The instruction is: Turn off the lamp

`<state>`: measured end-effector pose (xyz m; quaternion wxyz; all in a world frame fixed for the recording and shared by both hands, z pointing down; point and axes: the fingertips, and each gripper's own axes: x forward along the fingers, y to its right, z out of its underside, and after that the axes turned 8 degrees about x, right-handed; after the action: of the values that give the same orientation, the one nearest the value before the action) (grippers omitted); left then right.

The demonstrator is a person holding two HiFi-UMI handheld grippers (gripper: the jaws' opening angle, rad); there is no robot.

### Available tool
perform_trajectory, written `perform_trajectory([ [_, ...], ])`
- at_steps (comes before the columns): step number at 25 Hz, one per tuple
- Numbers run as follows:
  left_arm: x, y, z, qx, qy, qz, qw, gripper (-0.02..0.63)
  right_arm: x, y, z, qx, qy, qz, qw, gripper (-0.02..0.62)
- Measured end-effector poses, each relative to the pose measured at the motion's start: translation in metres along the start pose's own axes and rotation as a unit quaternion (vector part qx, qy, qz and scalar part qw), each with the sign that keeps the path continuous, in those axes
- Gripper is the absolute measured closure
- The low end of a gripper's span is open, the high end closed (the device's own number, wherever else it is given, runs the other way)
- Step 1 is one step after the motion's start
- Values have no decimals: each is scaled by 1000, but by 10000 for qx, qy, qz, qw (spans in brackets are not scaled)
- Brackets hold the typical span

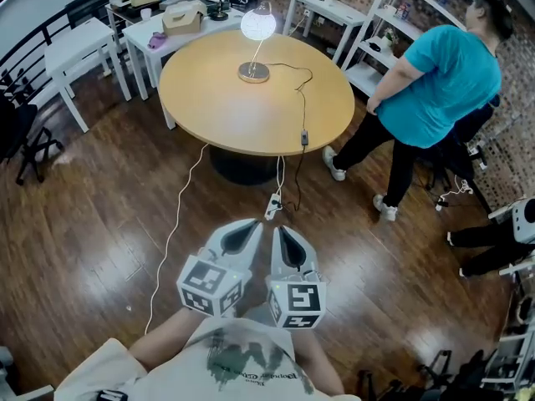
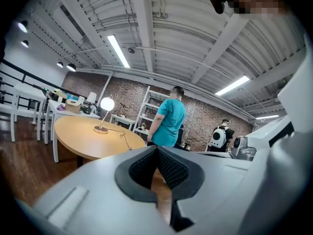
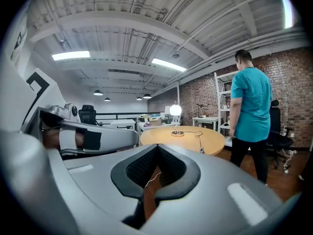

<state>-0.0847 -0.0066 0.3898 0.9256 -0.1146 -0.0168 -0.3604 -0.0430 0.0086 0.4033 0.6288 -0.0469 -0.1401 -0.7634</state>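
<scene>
The lamp [image 1: 257, 27] with a glowing round globe stands lit on the far side of a round wooden table [image 1: 242, 119]. Its black cord runs across the tabletop to an inline switch [image 1: 304, 138] near the front rim, then drops to a power strip [image 1: 273, 205] on the floor. My left gripper [image 1: 242, 236] and right gripper [image 1: 285, 241] are side by side close to my body, well short of the table, both shut on nothing. The lit lamp [image 2: 106, 104] shows far off in the left gripper view, and the lamp [image 3: 175, 110] likewise in the right gripper view.
A person in a teal shirt [image 1: 439, 78] stands right of the table beside white shelves [image 1: 380, 32]. White tables [image 1: 84, 44] with boxes line the back left. A white cable [image 1: 171, 241] trails over the wooden floor. A black chair [image 1: 21, 136] sits at the left.
</scene>
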Motion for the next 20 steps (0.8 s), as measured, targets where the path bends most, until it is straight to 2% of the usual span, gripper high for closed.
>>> perform_trajectory([
  [10,30,-17,5,115,-54,-26,9999,609,35,16,-3,52,100,-103,9999,595],
  [20,98,-54,-8,185,-82,-220,9996,609,102,55,-25,89,123,-282,9995,595],
])
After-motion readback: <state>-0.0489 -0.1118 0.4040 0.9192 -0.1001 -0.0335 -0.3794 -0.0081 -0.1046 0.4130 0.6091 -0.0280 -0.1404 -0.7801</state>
